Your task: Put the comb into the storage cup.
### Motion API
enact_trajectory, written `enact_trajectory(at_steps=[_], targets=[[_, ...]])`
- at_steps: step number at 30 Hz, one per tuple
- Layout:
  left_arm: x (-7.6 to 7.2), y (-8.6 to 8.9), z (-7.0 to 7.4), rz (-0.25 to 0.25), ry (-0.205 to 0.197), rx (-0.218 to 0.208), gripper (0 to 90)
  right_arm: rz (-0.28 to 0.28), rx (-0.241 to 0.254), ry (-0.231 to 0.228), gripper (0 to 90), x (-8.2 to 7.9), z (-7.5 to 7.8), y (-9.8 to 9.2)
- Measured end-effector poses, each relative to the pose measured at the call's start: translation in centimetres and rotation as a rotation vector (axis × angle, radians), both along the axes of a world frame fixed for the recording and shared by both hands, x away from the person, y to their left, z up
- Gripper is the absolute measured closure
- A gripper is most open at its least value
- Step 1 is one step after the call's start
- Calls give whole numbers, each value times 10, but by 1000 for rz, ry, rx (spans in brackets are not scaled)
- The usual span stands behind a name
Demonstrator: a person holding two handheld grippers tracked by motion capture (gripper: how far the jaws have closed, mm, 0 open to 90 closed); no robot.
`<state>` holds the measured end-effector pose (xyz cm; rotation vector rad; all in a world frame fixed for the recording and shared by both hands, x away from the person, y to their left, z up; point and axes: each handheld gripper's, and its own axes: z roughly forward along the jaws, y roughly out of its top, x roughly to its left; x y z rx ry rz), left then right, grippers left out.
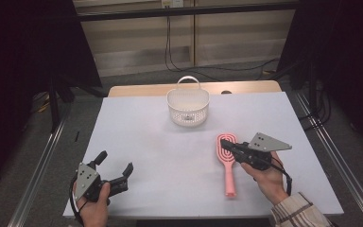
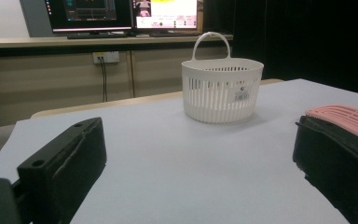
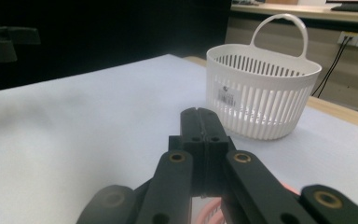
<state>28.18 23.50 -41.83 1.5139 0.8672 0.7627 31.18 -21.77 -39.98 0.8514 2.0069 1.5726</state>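
Note:
A pink hairbrush (image 1: 229, 176) lies on the white table, handle toward me. My right gripper (image 1: 225, 142) hovers over the brush's head, its jaws pressed flat together with nothing between them; in the right gripper view (image 3: 199, 115) a bit of the pink brush (image 3: 209, 212) shows beneath them. A white slotted basket (image 1: 187, 108) with a loop handle stands upright at the table's far middle. Near the front left corner my left gripper (image 1: 116, 163) stands open and empty. Its view (image 2: 200, 140) looks between the jaws at the basket (image 2: 221, 88), with the brush head (image 2: 342, 116) beyond the right jaw.
The white table top (image 1: 146, 137) stretches bare between the grippers and the basket. Metal rails run along both sides of the table. Monitors (image 2: 121, 14) sit on a bench beyond the far edge, with cables hanging below.

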Motion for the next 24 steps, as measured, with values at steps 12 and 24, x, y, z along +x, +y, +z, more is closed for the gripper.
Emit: enact_trajectory(at_steps=[12,24], targets=[[1,0,0,3,0,5,27,43,-84,178,900,4,8,4],[0,0,0,-1,-6,-1,27,79,-132,301,900,10,11,19]])
